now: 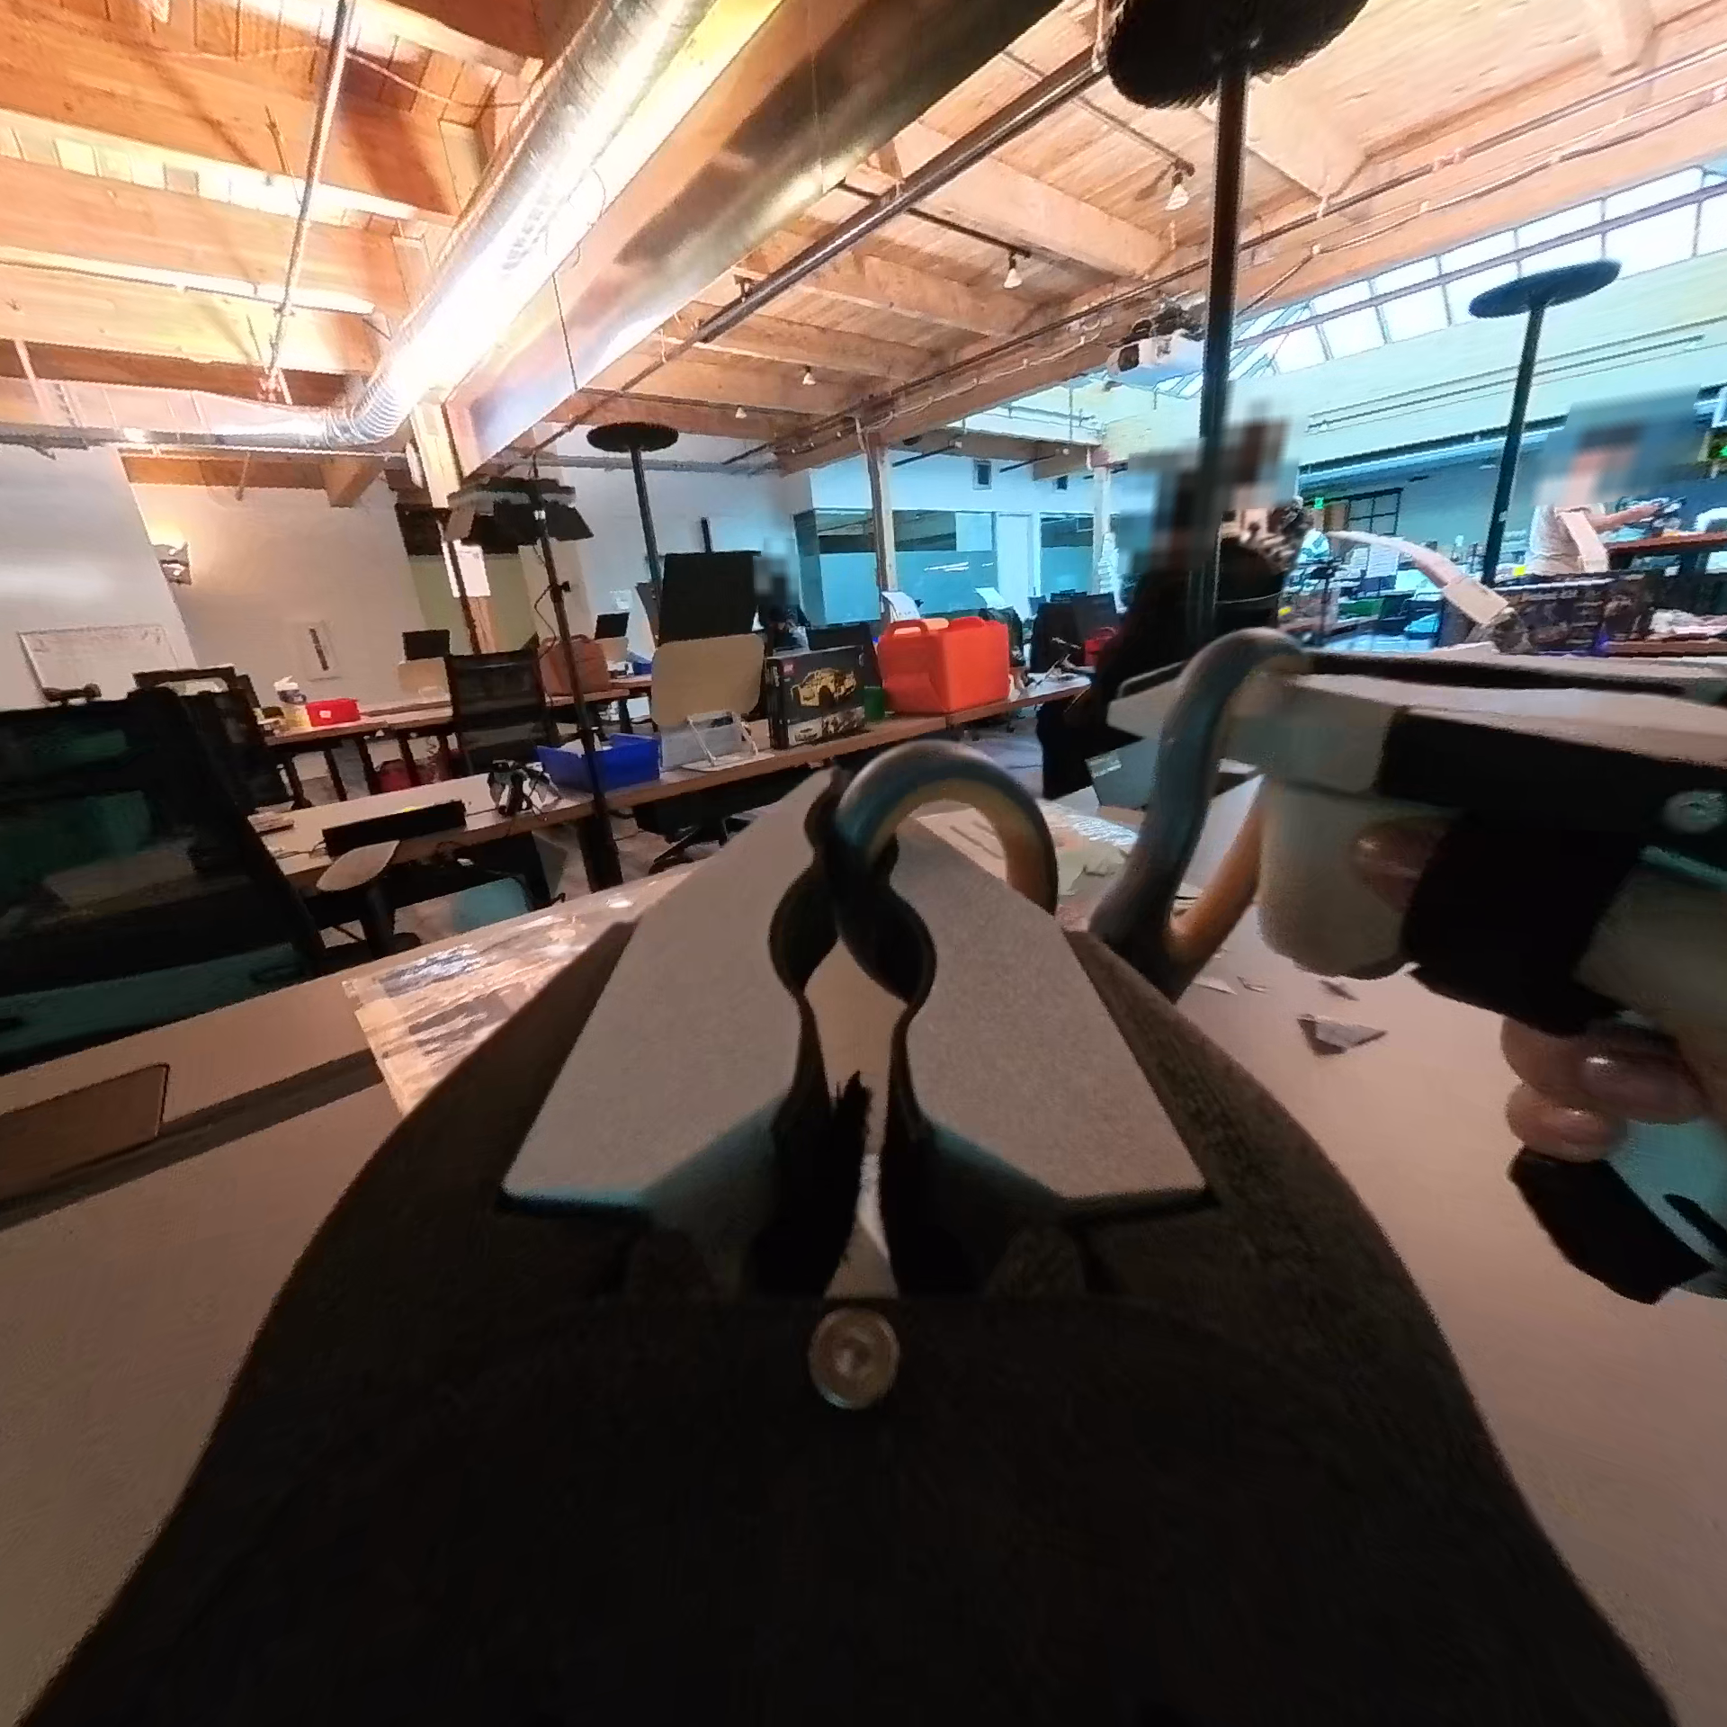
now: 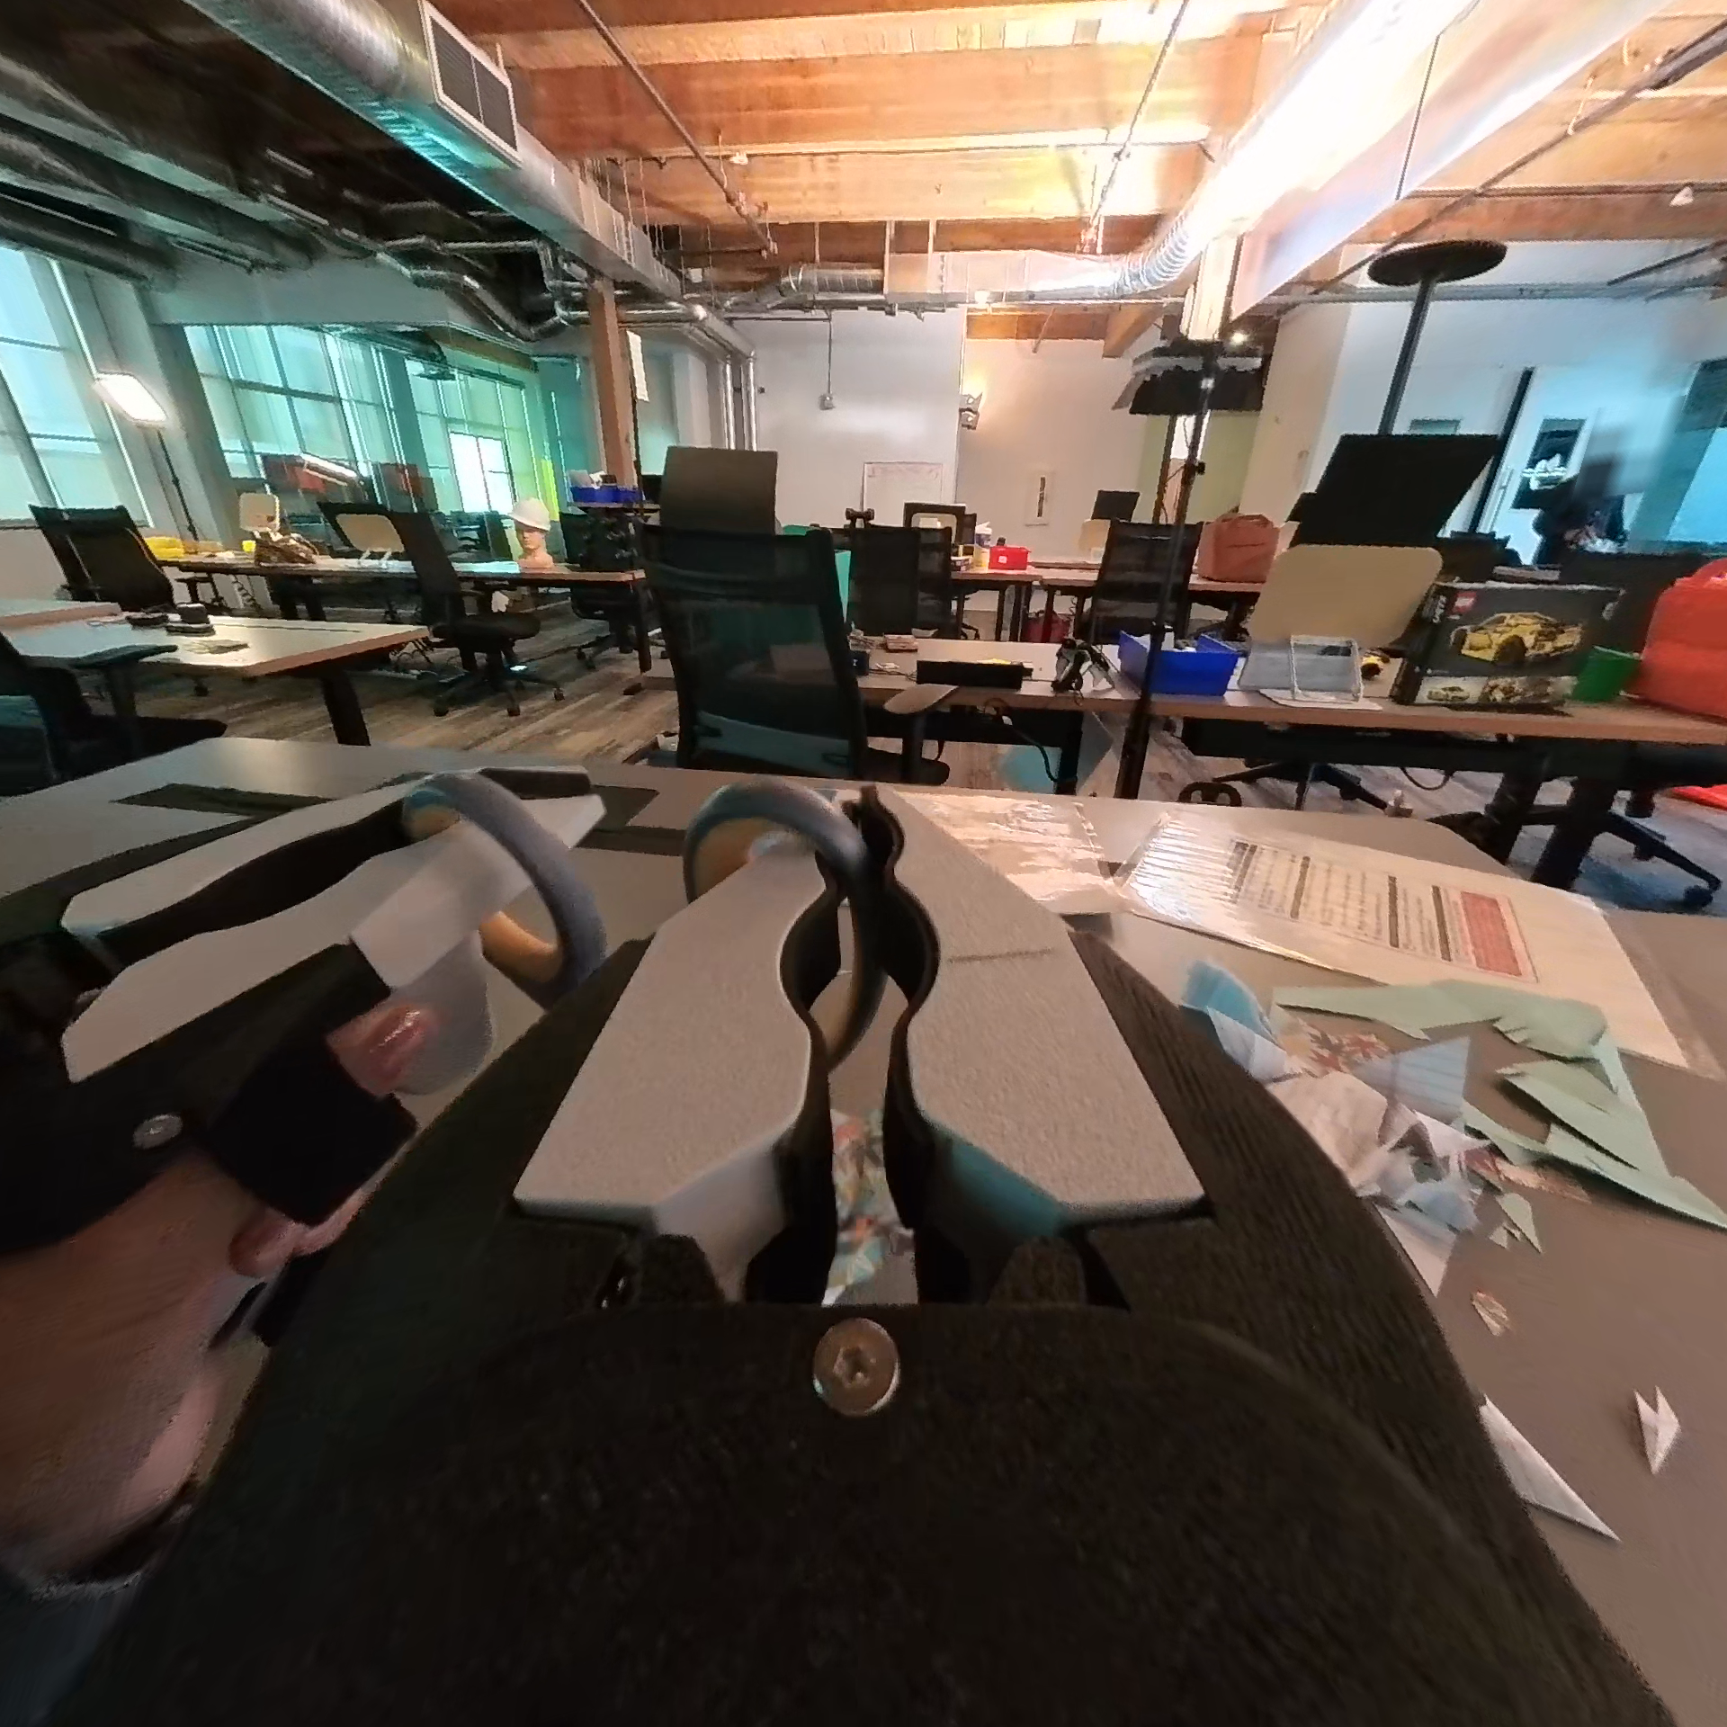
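Note:
A pair of scissors has two handle loops, blue-grey outside and orange inside. My left gripper (image 1: pixel 846 822) is shut on one loop (image 1: pixel 944 794), which arches up to the right of its fingertips. My right gripper (image 2: pixel 864 841) is shut on the other loop (image 2: pixel 776 832), which curves up to the left of its fingertips. In the left wrist view the right gripper (image 1: pixel 1215 720) comes in from the right with its loop (image 1: pixel 1206 748). In the right wrist view the left gripper (image 2: pixel 523 822) comes in from the left with its loop (image 2: pixel 551 878). Both are just above the grey table (image 2: pixel 1542 1308). The blades are hidden.
Cut paper scraps (image 2: pixel 1495 1075) lie on the table to the right. A laminated sheet (image 2: pixel 1355 897) and a clear plastic bag (image 2: pixel 1009 850) lie beyond them. An office chair (image 2: pixel 757 654) stands behind the table's far edge. A hand (image 1: pixel 1589 1084) holds the right gripper.

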The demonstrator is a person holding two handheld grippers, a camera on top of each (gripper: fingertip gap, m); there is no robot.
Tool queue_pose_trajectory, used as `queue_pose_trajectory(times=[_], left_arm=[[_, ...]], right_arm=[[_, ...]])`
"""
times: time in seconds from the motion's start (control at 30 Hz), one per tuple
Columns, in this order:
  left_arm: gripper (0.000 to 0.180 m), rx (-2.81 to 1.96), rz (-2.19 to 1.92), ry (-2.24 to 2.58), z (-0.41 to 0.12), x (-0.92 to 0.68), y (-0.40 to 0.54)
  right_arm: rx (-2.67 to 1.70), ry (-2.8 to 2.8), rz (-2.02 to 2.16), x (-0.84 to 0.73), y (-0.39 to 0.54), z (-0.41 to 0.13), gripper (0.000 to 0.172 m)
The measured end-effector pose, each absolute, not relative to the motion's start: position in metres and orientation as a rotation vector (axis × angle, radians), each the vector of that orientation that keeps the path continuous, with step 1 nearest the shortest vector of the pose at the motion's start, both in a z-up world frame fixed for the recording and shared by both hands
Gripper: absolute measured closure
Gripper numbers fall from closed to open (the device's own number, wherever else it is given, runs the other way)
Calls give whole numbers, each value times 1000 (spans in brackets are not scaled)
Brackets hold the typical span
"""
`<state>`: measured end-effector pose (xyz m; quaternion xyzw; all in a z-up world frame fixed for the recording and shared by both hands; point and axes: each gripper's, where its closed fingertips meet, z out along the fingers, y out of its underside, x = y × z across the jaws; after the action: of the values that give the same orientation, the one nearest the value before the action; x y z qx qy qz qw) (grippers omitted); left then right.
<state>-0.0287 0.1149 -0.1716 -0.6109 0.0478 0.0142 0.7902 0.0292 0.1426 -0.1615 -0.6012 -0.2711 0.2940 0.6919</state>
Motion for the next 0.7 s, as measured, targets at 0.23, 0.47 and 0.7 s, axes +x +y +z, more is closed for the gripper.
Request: queue_pose_trajectory(times=[0.23, 0.47, 0.7], left_arm=[[180, -1270, 40, 110, -159, -20, 106], [180, -1287, 29, 103, -158, -11, 103], [180, -1258, 96, 90, -153, -7, 98]], right_arm=[[-1307, -612, 659, 24, 131, -151, 172], [-1297, -560, 622, 30, 131, -142, 172], [-1322, -508, 643, 31, 130, -153, 172]])
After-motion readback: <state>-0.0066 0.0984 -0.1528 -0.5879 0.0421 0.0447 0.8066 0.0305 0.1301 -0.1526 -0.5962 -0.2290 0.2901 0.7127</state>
